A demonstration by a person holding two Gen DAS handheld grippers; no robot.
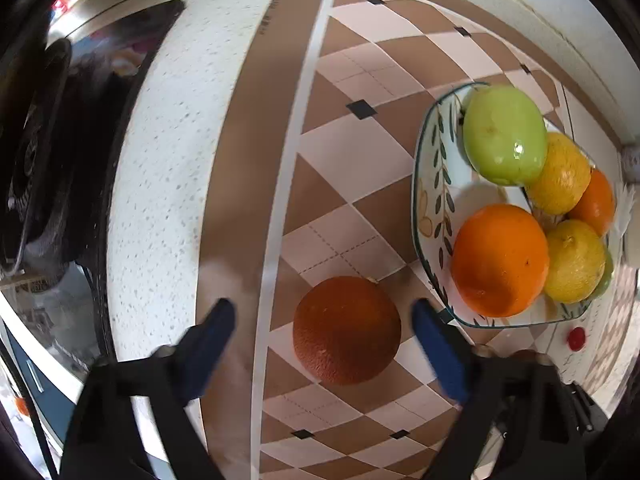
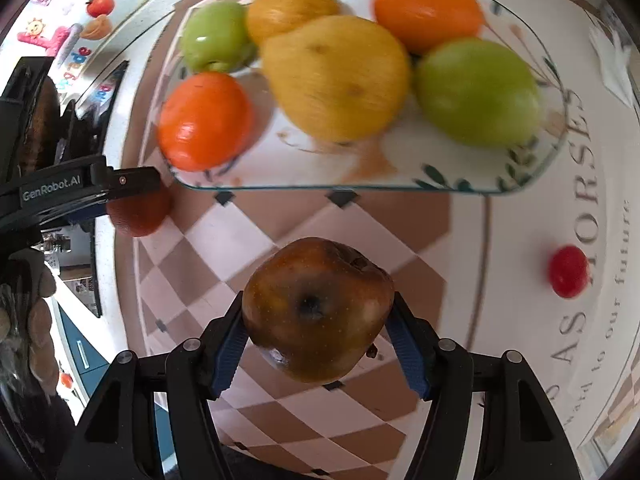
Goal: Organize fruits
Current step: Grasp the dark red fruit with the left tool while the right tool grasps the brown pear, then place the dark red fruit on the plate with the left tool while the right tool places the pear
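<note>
My left gripper (image 1: pixel 324 312) is open, its blue fingers on either side of a dark, dull orange (image 1: pixel 346 330) that lies on the checked tablecloth. A leaf-patterned plate (image 1: pixel 430 184) to its right holds a green apple (image 1: pixel 505 134), a bright orange (image 1: pixel 500 260), lemons and other fruit. My right gripper (image 2: pixel 318 330) is shut on a brown, rotten apple (image 2: pixel 318 312) and holds it above the cloth in front of the plate (image 2: pixel 320 168). The left gripper and the dark orange (image 2: pixel 138 216) also show at the left of the right wrist view.
A small red fruit (image 2: pixel 568 271) lies on the cloth right of the plate, also seen in the left wrist view (image 1: pixel 576 338). A stove with a black pan (image 1: pixel 36 140) lies left of the speckled counter strip. Fridge magnets (image 2: pixel 80 28) show far left.
</note>
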